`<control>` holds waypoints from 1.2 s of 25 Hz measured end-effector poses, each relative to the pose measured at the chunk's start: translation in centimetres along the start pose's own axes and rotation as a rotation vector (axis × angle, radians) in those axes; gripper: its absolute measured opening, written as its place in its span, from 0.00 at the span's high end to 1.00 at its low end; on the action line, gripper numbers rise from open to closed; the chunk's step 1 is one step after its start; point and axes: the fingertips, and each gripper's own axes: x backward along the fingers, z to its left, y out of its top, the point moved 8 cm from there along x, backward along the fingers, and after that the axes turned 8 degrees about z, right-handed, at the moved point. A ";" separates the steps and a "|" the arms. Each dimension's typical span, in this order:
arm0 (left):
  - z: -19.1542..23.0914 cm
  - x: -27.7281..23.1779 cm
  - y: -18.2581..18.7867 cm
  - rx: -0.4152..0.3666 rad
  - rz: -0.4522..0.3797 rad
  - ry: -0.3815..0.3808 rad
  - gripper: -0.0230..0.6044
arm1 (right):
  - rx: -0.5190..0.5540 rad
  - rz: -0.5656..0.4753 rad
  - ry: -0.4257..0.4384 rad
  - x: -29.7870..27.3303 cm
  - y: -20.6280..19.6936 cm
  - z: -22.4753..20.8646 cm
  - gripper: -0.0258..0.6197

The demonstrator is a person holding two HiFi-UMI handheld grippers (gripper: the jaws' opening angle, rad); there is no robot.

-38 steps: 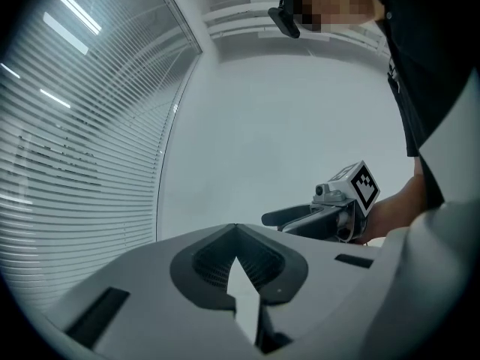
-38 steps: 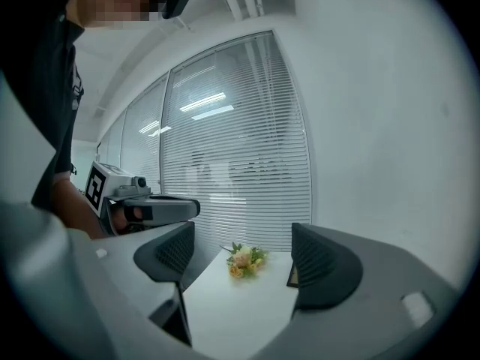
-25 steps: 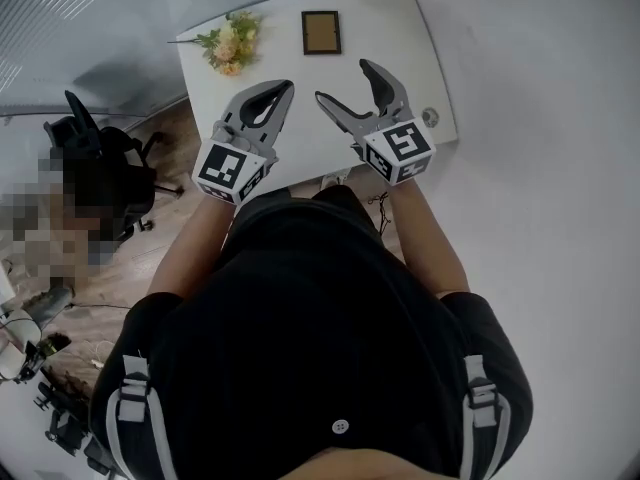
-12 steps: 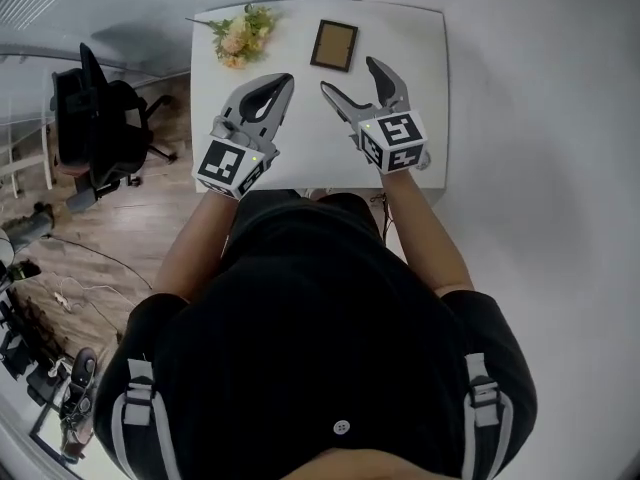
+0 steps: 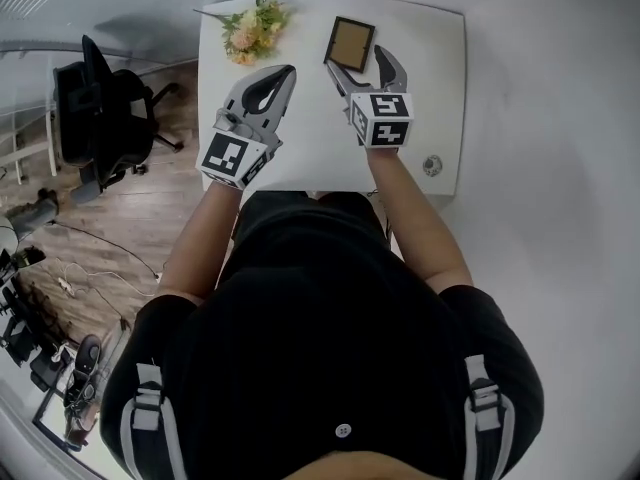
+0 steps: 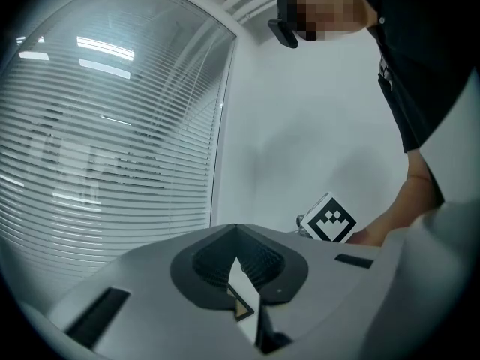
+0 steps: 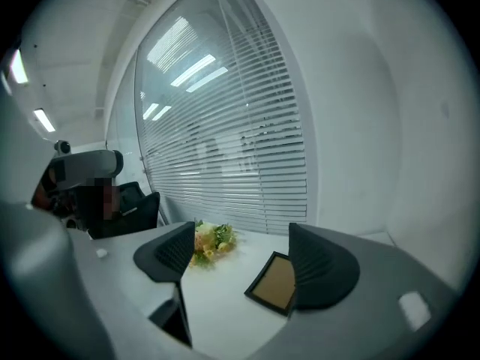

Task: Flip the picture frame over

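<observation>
My right gripper [image 5: 357, 60] has its jaws spread wide with nothing between them but bare tabletop. Its right pad [image 7: 321, 274] covers one edge of the black rectangular picture frame with a tan panel [image 7: 275, 282], though I cannot tell if they touch. My left gripper [image 5: 285, 71] hangs beside it with its jaws pressed together at the tips, holding nothing. The frame [image 5: 351, 44] lies flat near the far edge of the white rectangular table [image 5: 430, 58], with a small bunch of peach and yellow flowers [image 5: 255, 30] to its left, apart from it.
</observation>
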 end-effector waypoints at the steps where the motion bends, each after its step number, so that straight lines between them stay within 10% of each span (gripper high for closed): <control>1: 0.6 -0.4 -0.3 -0.003 0.007 -0.007 0.96 | -0.012 0.010 -0.016 -0.8 -0.2 -0.1 0.34; 30: 10.3 -10.9 -12.7 0.084 0.144 -0.170 0.96 | -0.191 0.291 -0.343 -16.6 -10.2 -1.2 0.47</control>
